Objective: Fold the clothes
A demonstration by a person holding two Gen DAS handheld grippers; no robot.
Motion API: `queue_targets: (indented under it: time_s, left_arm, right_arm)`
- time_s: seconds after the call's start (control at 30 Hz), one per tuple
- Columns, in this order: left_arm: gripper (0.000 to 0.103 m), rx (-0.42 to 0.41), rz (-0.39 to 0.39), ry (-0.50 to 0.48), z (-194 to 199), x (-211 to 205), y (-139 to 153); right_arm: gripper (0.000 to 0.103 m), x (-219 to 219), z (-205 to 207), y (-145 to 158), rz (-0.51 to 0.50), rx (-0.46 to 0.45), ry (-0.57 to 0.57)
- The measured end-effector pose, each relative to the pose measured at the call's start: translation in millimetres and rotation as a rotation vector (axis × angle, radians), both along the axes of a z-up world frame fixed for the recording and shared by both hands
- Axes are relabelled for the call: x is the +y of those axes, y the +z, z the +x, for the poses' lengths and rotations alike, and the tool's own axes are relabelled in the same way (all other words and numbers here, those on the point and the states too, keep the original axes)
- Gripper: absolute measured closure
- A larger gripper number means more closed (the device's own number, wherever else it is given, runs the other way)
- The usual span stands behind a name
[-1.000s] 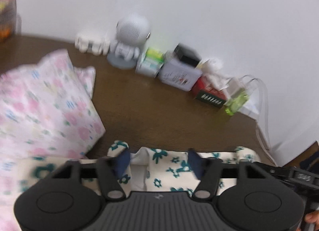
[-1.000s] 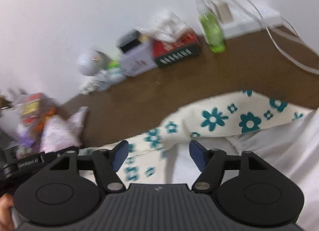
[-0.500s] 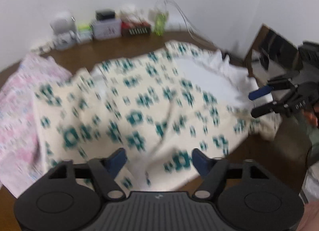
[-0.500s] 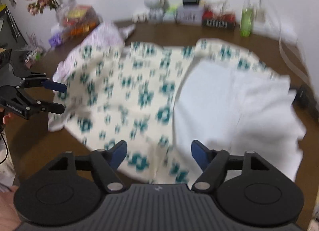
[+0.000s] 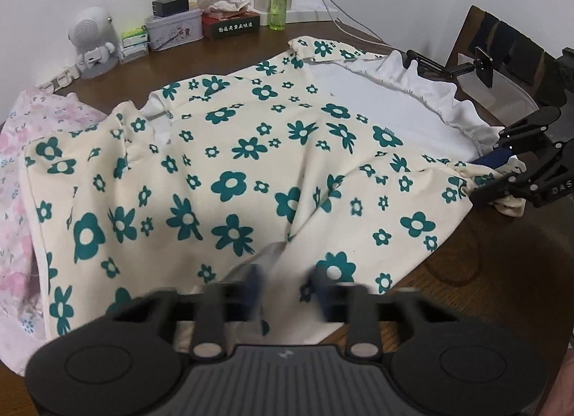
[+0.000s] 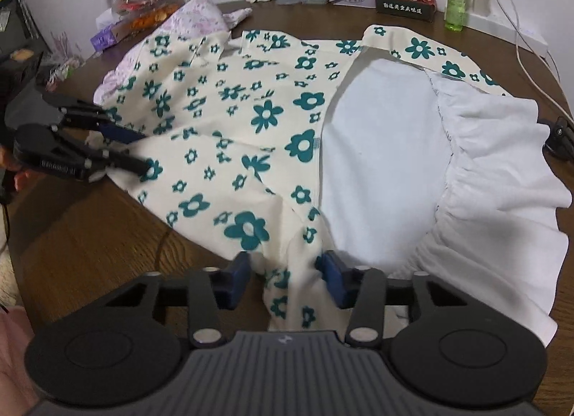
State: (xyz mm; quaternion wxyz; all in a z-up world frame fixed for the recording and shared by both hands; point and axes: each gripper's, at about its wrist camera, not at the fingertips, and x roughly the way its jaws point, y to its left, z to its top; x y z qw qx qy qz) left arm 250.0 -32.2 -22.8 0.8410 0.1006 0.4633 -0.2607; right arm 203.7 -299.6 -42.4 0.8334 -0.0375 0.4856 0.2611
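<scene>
A cream garment with teal flowers (image 5: 233, 164) (image 6: 233, 111) lies spread over the brown table (image 6: 89, 236), its white inner side and a white ruffled part (image 6: 495, 172) showing on the right. My left gripper (image 5: 285, 290) sits at the near hem, its blurred fingers partly drawn in with cloth between them. In the right wrist view it appears at the left edge (image 6: 132, 150), with fabric between its fingers. My right gripper (image 6: 287, 277) straddles a bunched fold of the hem with a gap on both sides. The left wrist view shows the right gripper at the far right corner (image 5: 491, 177).
A pink floral cloth (image 5: 21, 150) (image 6: 201, 17) lies beside the garment. Along the back wall stand a white robot-shaped speaker (image 5: 93, 39), a tin (image 5: 174, 30), a green bottle (image 5: 278, 10) and charger cables (image 5: 344, 21). A chair (image 5: 502, 50) and a black clamp arm (image 5: 480, 64) are at the right.
Both grippers pulled back from the far side to the garment's near edge. Their fingers now stand closer together, with hem cloth between them.
</scene>
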Motion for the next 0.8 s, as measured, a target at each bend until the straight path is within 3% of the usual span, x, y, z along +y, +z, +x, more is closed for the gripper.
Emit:
queue_targets:
  time_s: [0.1, 0.23, 0.37, 0.47, 0.57, 0.6, 0.7, 0.8]
  left_arm:
    - [0.102, -0.058, 0.022, -0.016, -15, -3, 12]
    - [0.102, -0.119, 0.030, -0.089, -50, -6, 31]
    - [0.101, -0.092, 0.086, -0.165, -78, -15, 23]
    - [0.084, -0.042, 0.124, -0.187, -86, -19, 8]
    - [0.055, -0.023, 0.028, -0.118, -79, -7, 14]
    - [0.051, -0.018, -0.011, -0.090, -75, -2, 17]
    - [0.052, 0.000, -0.113, 0.030, -54, 17, 26]
    - [0.056, -0.030, -0.025, 0.065, -47, 18, 27]
  right_arm:
    - [0.091, -3, -2, 7, 0.008, -0.014, -0.008]
    - [0.093, -7, -14, 22, -0.005, -0.043, 0.050]
    - [0.093, -11, -21, 20, -0.035, 0.005, 0.098]
    - [0.091, -12, -25, 13, -0.057, 0.040, 0.120]
    - [0.082, -17, -27, 17, -0.021, 0.026, 0.106]
    - [0.076, -20, -27, 23, 0.010, 0.013, 0.091]
    - [0.069, -24, -23, 33, 0.068, -0.023, 0.047]
    - [0.069, -21, -17, 37, 0.081, -0.054, 0.007]
